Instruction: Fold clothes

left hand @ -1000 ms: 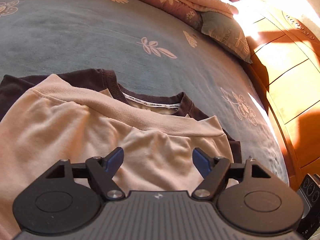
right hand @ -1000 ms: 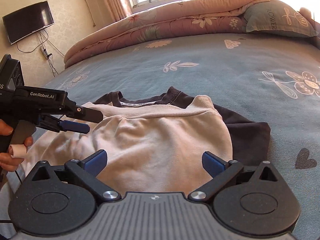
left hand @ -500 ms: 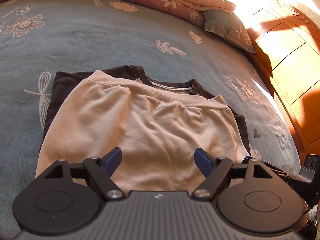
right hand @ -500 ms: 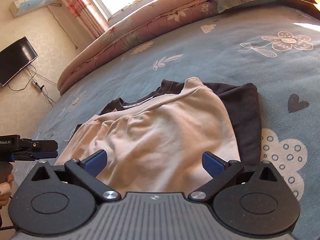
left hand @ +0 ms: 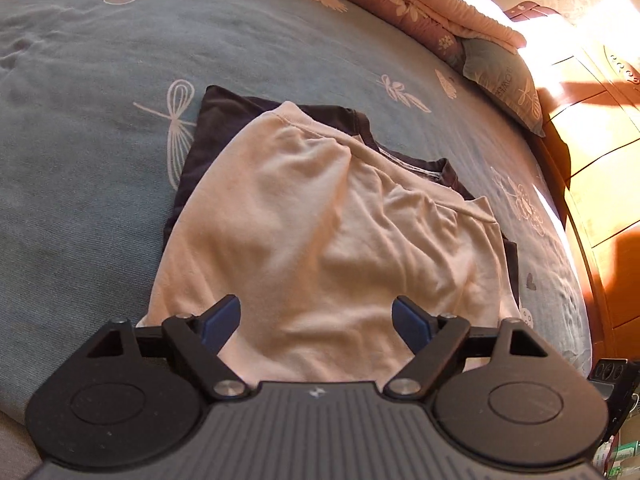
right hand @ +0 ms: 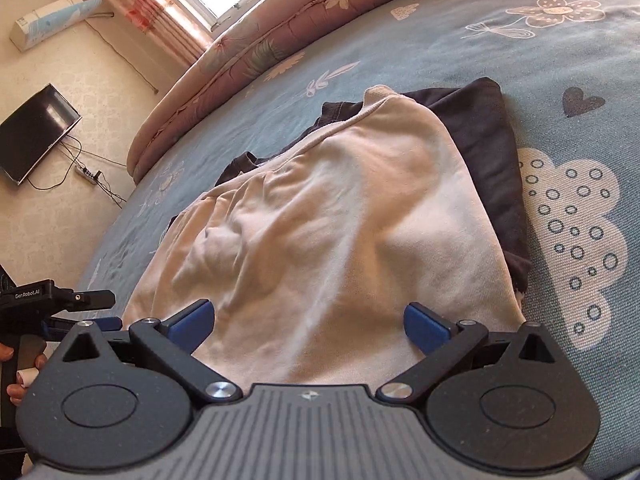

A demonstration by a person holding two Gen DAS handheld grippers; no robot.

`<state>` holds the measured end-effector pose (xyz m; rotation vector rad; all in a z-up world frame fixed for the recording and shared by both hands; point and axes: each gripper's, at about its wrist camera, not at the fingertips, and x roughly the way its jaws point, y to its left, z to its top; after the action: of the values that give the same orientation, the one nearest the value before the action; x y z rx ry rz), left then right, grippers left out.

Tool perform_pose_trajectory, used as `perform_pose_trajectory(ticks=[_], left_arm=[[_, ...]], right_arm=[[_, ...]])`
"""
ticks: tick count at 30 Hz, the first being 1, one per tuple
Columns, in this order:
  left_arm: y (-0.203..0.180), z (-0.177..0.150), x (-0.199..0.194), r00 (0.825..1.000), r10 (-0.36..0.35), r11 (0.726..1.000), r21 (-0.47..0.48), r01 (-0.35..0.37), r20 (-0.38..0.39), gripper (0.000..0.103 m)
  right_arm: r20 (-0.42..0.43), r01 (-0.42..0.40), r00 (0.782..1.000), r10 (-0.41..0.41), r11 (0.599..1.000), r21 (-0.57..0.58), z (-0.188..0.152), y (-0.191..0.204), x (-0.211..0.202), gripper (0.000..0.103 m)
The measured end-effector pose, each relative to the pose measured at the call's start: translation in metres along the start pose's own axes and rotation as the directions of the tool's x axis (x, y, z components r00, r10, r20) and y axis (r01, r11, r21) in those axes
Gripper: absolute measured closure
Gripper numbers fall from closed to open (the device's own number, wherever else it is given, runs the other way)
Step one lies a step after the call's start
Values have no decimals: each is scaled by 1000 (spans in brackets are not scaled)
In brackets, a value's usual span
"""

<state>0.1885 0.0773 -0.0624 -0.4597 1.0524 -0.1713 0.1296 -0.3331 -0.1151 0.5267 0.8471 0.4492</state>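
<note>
Both wrist cams above shared garment [left hand: 328, 232]

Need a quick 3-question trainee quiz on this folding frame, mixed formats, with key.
1. True or false: the left gripper is shut on the cream garment.
2. Which lies underneath: the cream garment or the dark shirt?
3. The right gripper is: A) open, empty B) shut on cloth C) out of view.

Key: 1 false, it is open and holds nothing; 2 the dark shirt; 3 A.

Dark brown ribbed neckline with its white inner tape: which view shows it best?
Left wrist view: the dark brown ribbed neckline and its white tape show beyond the folded beige garment. Right wrist view shows only a short stretch of ribbing, no tape.
</note>
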Motion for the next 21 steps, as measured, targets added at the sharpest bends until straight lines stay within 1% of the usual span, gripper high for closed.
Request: perform_pose_trajectory(ticks=[3, 5, 9, 15, 18, 21], left_arm=[[8, -10, 15, 995, 93, 995, -13, -94, -42, 19], [17, -20, 17, 991, 121, 992, -19, -122, -54, 18], [19, -22, 2, 994, 106, 994, -37, -108, -41, 19], [-3, -13, 0, 1000, 19, 1000, 22, -19, 13, 19], [-14, -20, 16, 1000, 12, 998, 54, -11, -9, 19], [-7, -30, 25, 1000, 0, 999, 41, 1, -28, 19]], right_arm=[[-1, 7, 1000, -7, 1000, -16, -1, 2, 2, 0], [-1, 14, 1000, -14, 999, -34, -1, 4, 3, 0], [-2, 28, 1000, -29, 997, -66, -3, 7, 5, 0], [-1, 59, 998, -59, 991, -123, -6, 13, 7, 0], [1, 68, 998, -69, 986, -149, -8, 15, 7, 0], [-1, 70, 997, -71, 984, -163, -10, 15, 6, 0]])
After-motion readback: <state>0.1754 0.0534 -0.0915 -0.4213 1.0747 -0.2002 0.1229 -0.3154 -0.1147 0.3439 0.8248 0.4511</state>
